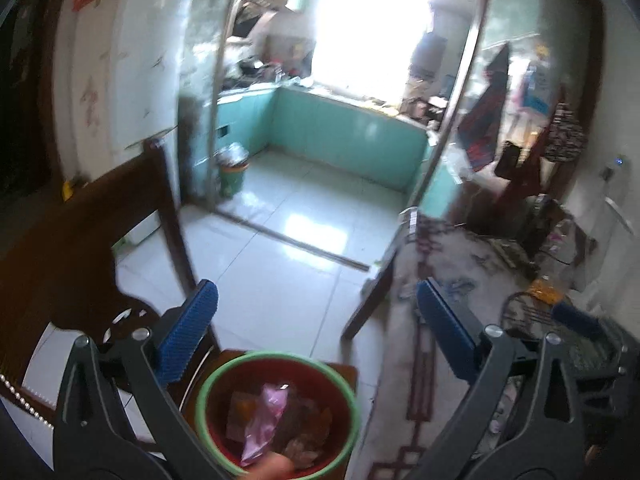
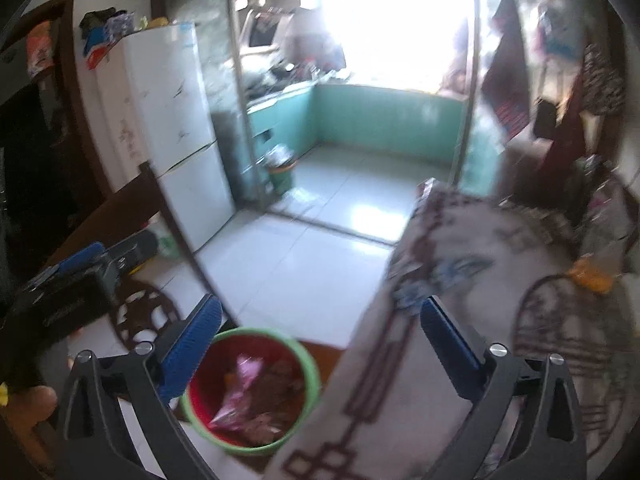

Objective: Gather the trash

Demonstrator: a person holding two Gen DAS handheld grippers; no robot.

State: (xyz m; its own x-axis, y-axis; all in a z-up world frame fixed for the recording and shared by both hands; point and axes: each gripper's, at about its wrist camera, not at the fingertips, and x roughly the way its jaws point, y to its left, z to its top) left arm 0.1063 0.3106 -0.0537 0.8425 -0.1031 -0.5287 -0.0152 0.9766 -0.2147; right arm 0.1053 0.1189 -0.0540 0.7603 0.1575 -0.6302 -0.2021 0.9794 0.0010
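A red bin with a green rim (image 1: pixel 276 412) stands on the floor below me and holds a pink wrapper (image 1: pixel 264 412) and brown scraps. It also shows in the right wrist view (image 2: pixel 250 390), with the pink wrapper (image 2: pixel 240 384) inside. My left gripper (image 1: pixel 316 320) is open and empty, above and beyond the bin. My right gripper (image 2: pixel 320 332) is open and empty, above the bin's right side. The left gripper also shows at the left of the right wrist view (image 2: pixel 80 268).
A table with a patterned cloth (image 2: pixel 460 280) lies at the right, with a wire basket (image 2: pixel 568 340) and orange items on it. A dark wooden chair (image 1: pixel 80 240) is at the left, a white fridge (image 2: pixel 168 120) behind. A green kitchen bin (image 1: pixel 234 174) stands past the doorway.
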